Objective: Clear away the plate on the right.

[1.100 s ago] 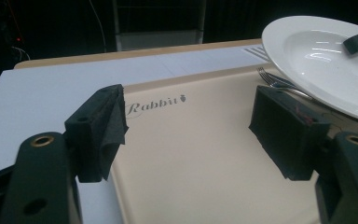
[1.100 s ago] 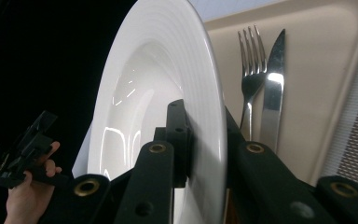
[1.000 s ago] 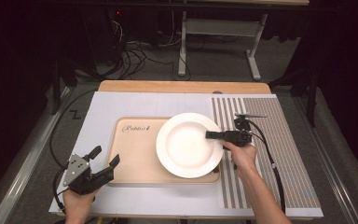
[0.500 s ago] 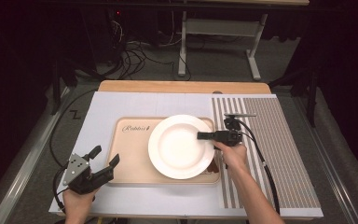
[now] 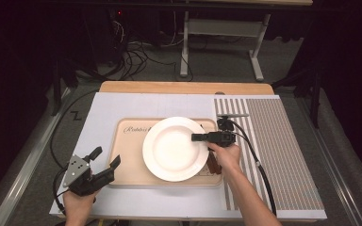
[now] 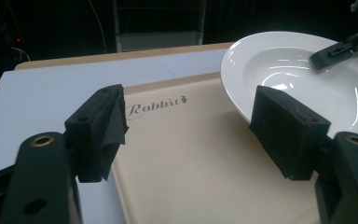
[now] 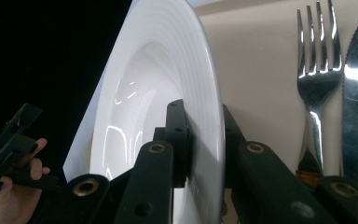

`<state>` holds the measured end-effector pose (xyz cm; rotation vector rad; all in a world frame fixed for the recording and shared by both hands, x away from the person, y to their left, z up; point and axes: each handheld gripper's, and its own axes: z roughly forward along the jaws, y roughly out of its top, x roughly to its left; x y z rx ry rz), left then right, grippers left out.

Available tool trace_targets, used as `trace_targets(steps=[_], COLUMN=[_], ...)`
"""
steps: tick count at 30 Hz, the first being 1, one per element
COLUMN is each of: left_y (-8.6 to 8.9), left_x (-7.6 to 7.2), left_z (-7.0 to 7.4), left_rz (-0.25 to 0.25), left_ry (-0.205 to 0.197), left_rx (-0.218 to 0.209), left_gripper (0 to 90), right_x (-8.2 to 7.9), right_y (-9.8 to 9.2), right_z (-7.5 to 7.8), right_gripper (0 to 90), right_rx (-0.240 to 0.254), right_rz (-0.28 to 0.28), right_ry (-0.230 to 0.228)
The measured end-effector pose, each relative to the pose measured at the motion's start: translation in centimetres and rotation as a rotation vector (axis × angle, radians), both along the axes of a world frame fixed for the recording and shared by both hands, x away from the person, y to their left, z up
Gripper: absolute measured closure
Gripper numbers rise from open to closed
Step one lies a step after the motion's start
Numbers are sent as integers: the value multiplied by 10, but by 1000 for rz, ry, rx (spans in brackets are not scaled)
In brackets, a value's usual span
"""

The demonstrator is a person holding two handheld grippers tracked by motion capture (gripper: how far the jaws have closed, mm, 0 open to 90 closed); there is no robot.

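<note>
right gripper (image 5: 199, 138): forearm reaches in from the tray's (image 5: 132, 174) near right corner, jaws level, clamped on the white plate's (image 5: 174, 148) right rim | plate: over the tray | left gripper (image 5: 104, 161): hand at tray's near left corner, jaws spread wide, holding nothing

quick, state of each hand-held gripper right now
left hand-held gripper: open, holding nothing
right hand-held gripper: closed on the white plate rim

My round white plate (image 5: 174, 148) is deep and shiny. It sits over the tan tray (image 5: 127, 160), on its right half.
</note>
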<state>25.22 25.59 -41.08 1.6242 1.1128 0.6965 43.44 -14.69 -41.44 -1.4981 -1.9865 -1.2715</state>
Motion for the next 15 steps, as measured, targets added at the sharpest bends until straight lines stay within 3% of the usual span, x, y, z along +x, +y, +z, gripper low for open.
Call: trace_targets(steps=[15], left_y=[1], left_x=[0], left_z=[0], left_rz=[1], left_ry=[-1], left_rx=[-1], left_gripper=[279], right_x=[1], right_y=[13], right_z=[-10], right_gripper=[823], right_rx=[-20], right_rz=[-4], right_ry=[21])
